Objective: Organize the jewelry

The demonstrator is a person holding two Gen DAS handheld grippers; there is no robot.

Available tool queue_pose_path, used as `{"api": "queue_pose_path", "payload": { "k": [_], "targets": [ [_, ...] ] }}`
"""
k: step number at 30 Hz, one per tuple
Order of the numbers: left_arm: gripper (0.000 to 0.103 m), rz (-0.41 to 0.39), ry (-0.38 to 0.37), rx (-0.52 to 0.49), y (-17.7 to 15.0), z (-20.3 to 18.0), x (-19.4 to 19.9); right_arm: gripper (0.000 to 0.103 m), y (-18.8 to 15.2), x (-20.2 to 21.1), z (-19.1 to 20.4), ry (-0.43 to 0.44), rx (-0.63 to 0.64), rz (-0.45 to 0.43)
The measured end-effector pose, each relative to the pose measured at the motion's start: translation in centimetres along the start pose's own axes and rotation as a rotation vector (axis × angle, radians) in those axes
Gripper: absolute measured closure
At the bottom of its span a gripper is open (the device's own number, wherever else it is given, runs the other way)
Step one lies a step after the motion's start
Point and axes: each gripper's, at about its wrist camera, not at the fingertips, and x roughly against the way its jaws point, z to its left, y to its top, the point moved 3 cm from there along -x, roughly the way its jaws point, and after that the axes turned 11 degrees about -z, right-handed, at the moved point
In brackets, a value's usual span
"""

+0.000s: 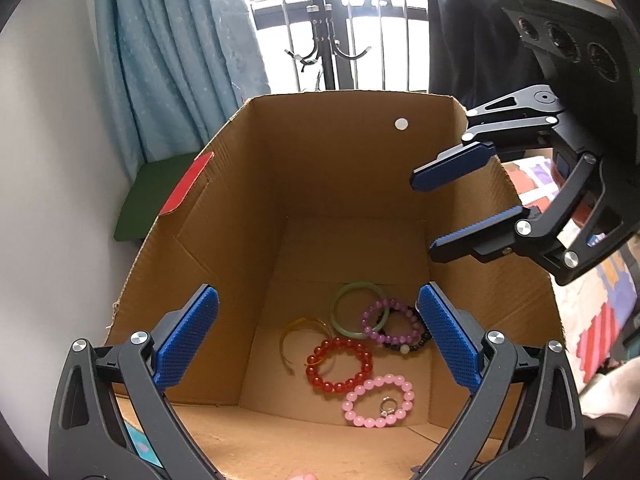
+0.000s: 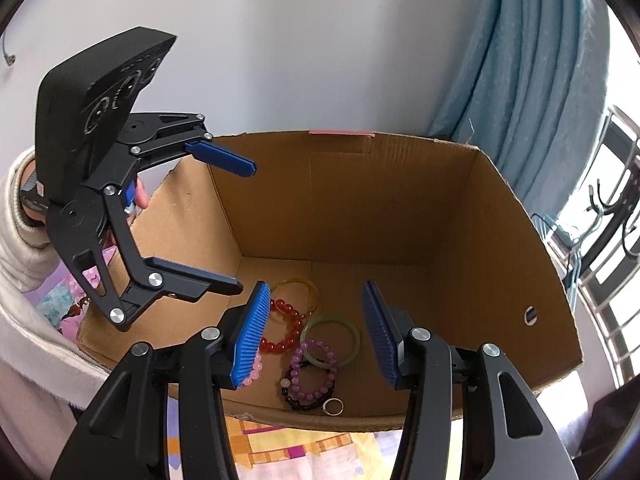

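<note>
An open cardboard box (image 1: pixel 352 168) (image 2: pixel 360 208) holds jewelry on its floor: a red bead bracelet (image 1: pixel 339 365) (image 2: pixel 285 330), a pink bead bracelet (image 1: pixel 378 400) (image 2: pixel 256 372), a purple bead bracelet (image 1: pixel 386 320) (image 2: pixel 314 370), a black bead bracelet (image 1: pixel 420 338) (image 2: pixel 298 402), a green bangle (image 1: pixel 360 310) (image 2: pixel 331 340), an amber bangle (image 1: pixel 298 338) (image 2: pixel 300 292) and a small ring (image 1: pixel 387 406) (image 2: pixel 333 406). My left gripper (image 1: pixel 318 340) (image 2: pixel 246 224) is open and empty above the box's near side. My right gripper (image 2: pixel 316 332) (image 1: pixel 432 216) is open and empty above the box.
A blue curtain (image 1: pixel 172 60) (image 2: pixel 532 80) and a white wall (image 2: pixel 280 40) stand behind the box. A patterned mat (image 2: pixel 320 456) lies under it. A green board (image 1: pixel 160 196) leans at the wall. A window with railing (image 1: pixel 340 24) is beyond.
</note>
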Motion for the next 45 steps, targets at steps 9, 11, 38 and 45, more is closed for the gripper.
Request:
{"api": "queue_pose_path", "payload": {
  "k": [9,11,38,45],
  "targets": [
    [0.006,-0.013,0.0,-0.007,0.02,-0.16,0.11,0.055,-0.18,-0.23,-0.12,-0.006,0.002,0.011],
    [0.006,-0.011,0.0,-0.008,-0.05,-0.15,0.09,0.055,-0.29,-0.33,-0.11,-0.003,0.0,0.014],
    [0.006,0.003,-0.013,0.003,-0.3,-0.33,-0.39,0.056,-0.48,-0.26,-0.23,0.002,-0.014,0.015],
    [0.006,0.005,-0.024,0.005,-0.37,-0.38,-0.25,0.055,-0.46,-0.32,-0.2,0.004,-0.011,0.014]
  ]
}}
